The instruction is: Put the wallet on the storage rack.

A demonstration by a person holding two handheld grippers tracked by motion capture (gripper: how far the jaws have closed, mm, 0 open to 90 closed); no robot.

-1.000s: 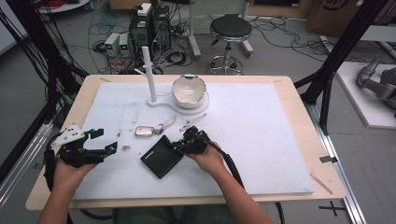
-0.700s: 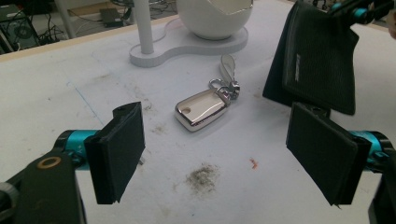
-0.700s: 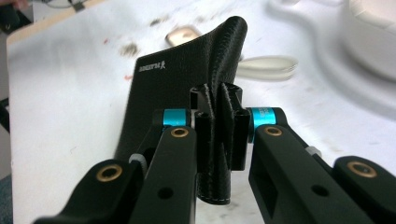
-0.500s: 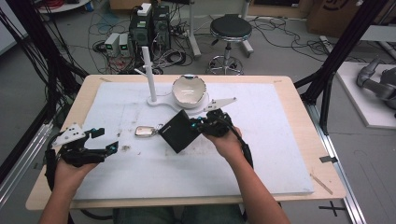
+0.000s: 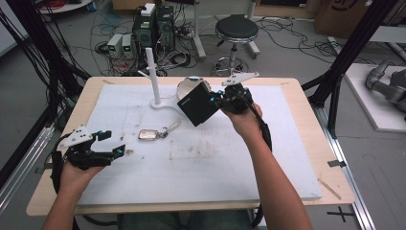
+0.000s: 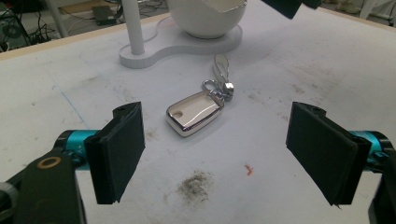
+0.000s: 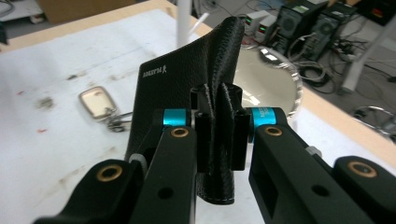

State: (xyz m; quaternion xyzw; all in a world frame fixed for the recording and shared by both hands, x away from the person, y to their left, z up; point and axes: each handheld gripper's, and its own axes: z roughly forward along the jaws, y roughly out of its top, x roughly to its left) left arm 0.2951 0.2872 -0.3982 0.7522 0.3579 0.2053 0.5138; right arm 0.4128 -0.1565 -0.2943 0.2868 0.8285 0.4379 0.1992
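A black leather wallet (image 5: pixel 197 103) is grasped in the right gripper (image 5: pixel 221 98), whose jaws are clenched on one edge of it; in the right gripper view the leather (image 7: pixel 196 93) is seen pinched and creased between the two pads, with small pale lettering near its upper left corner. In the high view the wallet is held clear of the counter (image 5: pixel 297 158), tilted on a corner, over the far middle of the white mat and just in front of a white bowl (image 5: pixel 187 86). The bowl is seated on a white stand (image 5: pixel 163 101) from which a slim upright post (image 5: pixel 152 72) rises. A silver key fob (image 5: pixel 147 135) with a ring and strap is seen lying flat on the mat, well apart from the wallet and nearer the person. The left gripper (image 5: pixel 111 143) is held low over the near left part of the mat; its jaws are released and spread wide, with nothing between them, and in the left gripper view the key fob (image 6: pixel 194 112) is seen lying on the mat beyond the two pads.
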